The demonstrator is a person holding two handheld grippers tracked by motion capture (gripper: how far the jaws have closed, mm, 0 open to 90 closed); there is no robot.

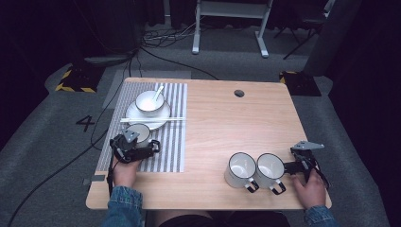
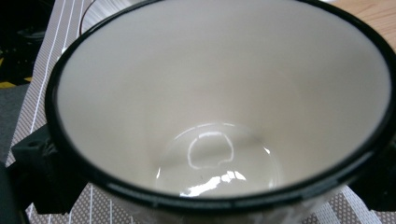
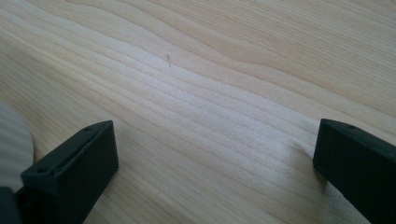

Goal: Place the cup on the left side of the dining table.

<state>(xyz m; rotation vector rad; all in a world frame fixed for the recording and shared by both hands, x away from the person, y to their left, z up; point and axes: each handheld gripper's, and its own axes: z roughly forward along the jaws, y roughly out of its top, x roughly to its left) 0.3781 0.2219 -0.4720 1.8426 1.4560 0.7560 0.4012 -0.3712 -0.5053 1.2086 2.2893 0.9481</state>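
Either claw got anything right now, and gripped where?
The left claw has its jaws on either side of a mug on the striped mat, around its body below the rim. The right claw is open over bare table, holding nothing.

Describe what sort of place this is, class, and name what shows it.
Probably a recording studio or lab, not a home: dark curtains surround a lone wooden table, cables trail over grey carpet, and hazard-striped weights sit on the floor. The striped mat and cups look staged.

White black-rimmed mug (image 1: 139, 132) upright on striped placemat (image 1: 171, 142), two matching mugs (image 1: 255, 170) side by side
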